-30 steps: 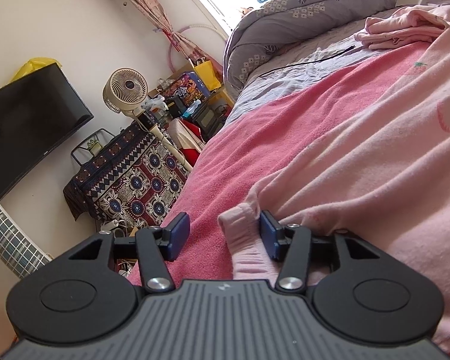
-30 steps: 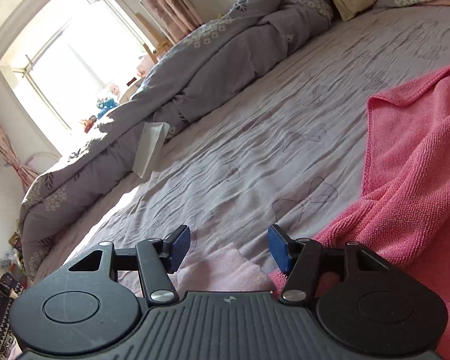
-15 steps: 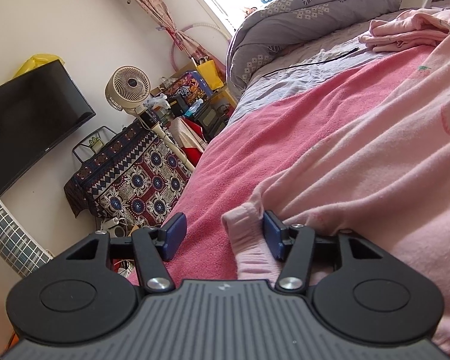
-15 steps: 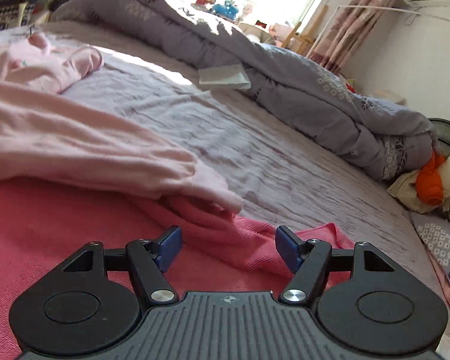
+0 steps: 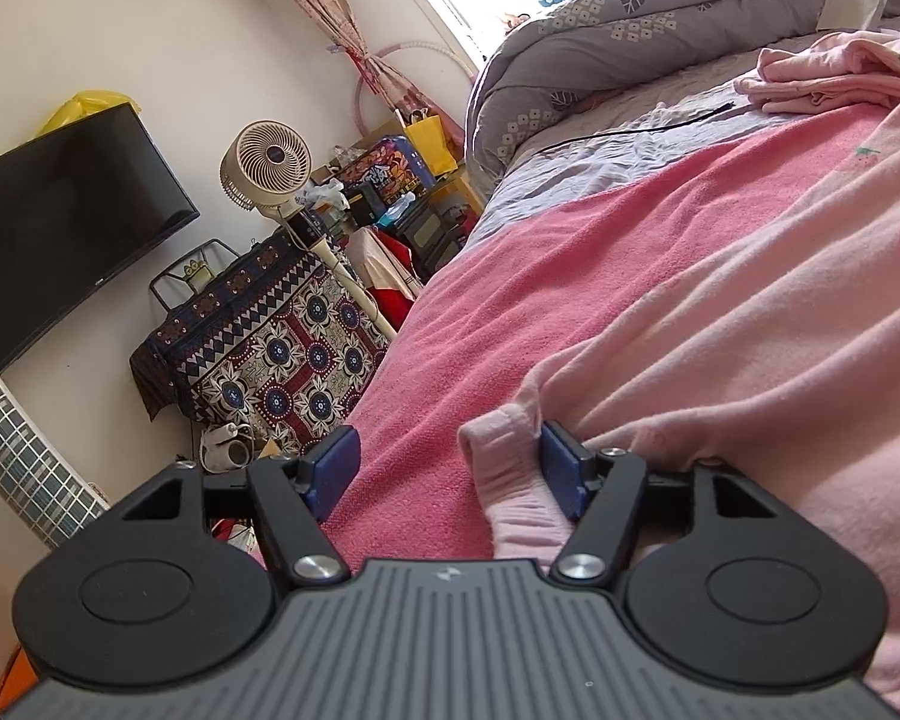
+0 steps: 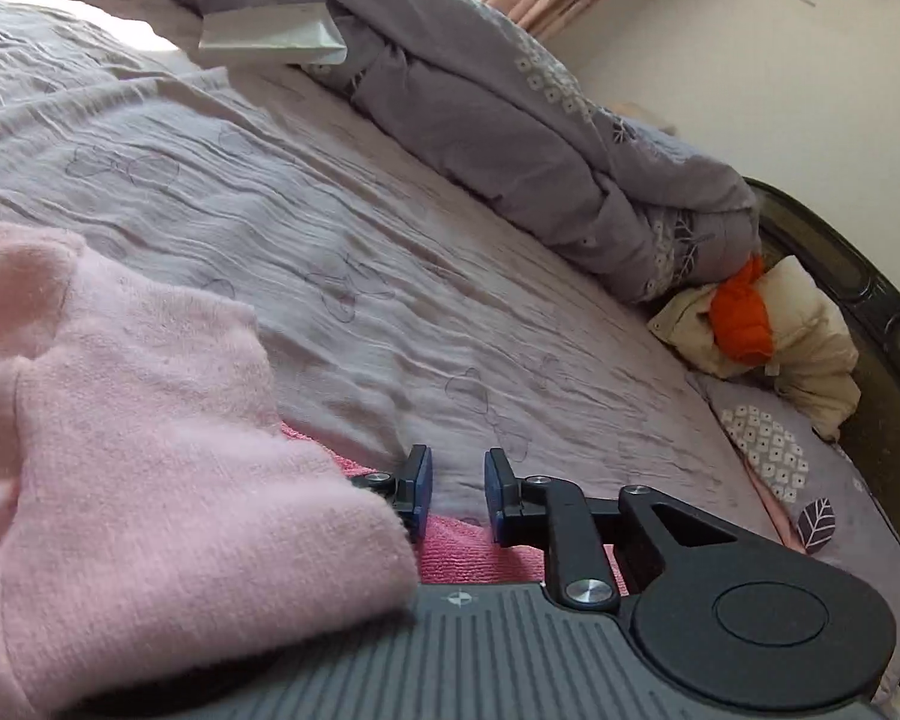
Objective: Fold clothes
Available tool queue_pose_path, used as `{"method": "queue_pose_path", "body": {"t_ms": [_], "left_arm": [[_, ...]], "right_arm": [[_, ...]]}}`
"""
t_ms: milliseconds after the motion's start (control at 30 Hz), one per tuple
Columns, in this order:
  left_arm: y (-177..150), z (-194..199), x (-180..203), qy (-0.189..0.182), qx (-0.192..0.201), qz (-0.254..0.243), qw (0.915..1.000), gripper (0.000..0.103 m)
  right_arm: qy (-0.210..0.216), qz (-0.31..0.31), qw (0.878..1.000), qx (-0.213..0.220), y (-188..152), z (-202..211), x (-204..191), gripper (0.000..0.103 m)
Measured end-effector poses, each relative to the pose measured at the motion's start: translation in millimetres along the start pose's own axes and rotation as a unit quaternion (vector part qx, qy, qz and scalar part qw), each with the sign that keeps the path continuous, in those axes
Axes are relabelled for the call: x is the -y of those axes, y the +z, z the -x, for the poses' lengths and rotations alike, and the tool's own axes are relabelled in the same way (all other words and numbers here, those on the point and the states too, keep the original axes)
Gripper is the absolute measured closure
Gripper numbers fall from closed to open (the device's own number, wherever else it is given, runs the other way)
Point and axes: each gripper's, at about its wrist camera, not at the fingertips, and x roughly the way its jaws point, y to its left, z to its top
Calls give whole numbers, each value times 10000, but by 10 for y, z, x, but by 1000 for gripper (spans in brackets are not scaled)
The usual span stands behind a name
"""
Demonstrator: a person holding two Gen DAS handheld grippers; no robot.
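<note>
Sunlight from a window falls over a wide bed (image 6: 342, 252) with a wrinkled grey sheet, and on it lies a pink towel (image 5: 570, 312) spread along the near edge. On this towel rests the task's thing — a pale pink garment (image 5: 750, 330) of soft fleecy cloth, loosely spread, with a ribbed cuff (image 5: 510, 480) at its near end.

I judge that the garment is light and very limp. It will sag and wrinkle when it is lifted, and it will not slip easily from rubber pads. The ribbed cuff and the seamed edges look like the best places to take hold, because the cloth is thicker there.

The left gripper (image 5: 444, 468) has its jaws opening. The cuff lies between them and touches only the right-hand pad, so nothing is pinched. The right gripper (image 6: 456, 492) has its jaws closing, with a narrow gap left. A fold of the pale garment (image 6: 150, 480) drapes over its left side, but between the pads I see only towel and sheet, no cloth held.

Only the left view shows the room beside the bed: a dark television (image 5: 60, 228), a round fan (image 5: 267, 165), a patterned cloth (image 5: 270, 348), and a second pink garment (image 5: 828, 75) lying crumpled farther up the bed. Only the right view shows the far side — the rolled grey duvet (image 6: 540, 138), a white folded item (image 6: 270, 36) against it, and an orange and cream bundle (image 6: 762, 324) at the headboard.
</note>
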Motion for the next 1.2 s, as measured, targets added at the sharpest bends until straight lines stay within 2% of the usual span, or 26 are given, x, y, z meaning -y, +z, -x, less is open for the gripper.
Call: {"method": "queue_pose_path", "body": {"t_ms": [33,67,100,133,233,333,400,500,567,600,633,700,733,767,833,900,967,1000,1133,1200], "left_arm": [[1,-6,-15,15,-16,47,10000,30],[2,-8,-15,44,-20,54,10000,28],[1,-1,10,99,-2,-9,10000,28],[1,6,29,141,12,-59,9999,28],[2,7,25,127,6,-45,9999,28],[3,6,14,112,1,-30,9999,28],[3,4,5,101,-3,-19,9999,28],[2,2,-3,92,-8,-10,10000,28],[-3,5,-10,86,-8,-4,10000,28],[-6,7,-12,83,-9,-1,10000,28],[-5,7,-11,79,-12,5,10000,28],[-6,4,-16,61,-19,26,10000,28],[-6,4,-18,54,-22,35,10000,28],[-7,5,-18,53,-22,38,10000,28],[-8,8,-17,52,-22,43,10000,28],[-8,7,-22,42,-24,58,10000,28],[-7,-3,-39,23,-28,81,10000,28],[-7,-5,-45,18,-31,91,10000,28],[-1,-11,-57,1,-50,103,9999,27],[27,-25,-93,-115,-126,161,9997,27]], "right_arm": [[-61,-174,9998,-14,-19,26,73,50],[62,-635,9980,-21,-59,68,254,26],[204,-1125,9934,-26,-101,111,446,17],[516,-1702,9840,-79,-163,151,662,12],[1319,-3208,9377,-184,-352,309,1235,13],[1809,-3976,8995,41,-530,604,1540,13],[2217,-4164,8816,156,-608,791,1594,13],[3451,-4253,8367,-5,-671,891,1482,18],[4255,-4333,7928,-517,-672,845,1229,31],[4476,-4386,7758,-737,-670,817,1077,33],[4586,-4430,7650,-901,-664,776,934,36],[4573,-4639,7531,-927,-627,714,699,38],[4545,-4757,7488,-803,-586,702,641,42],[4538,-4817,7453,-811,-523,675,583,60],[4457,-4992,7364,-991,-454,664,513,84],[4399,-4971,7443,-740,-399,768,533,86],[4284,-4657,7737,-307,-308,942,629,87],[4260,-4566,7809,-159,-265,1023,684,87],[4349,-4446,7827,243,-71,1305,945,88],[4286,-4292,7941,392,43,1464,1021,88]]}}
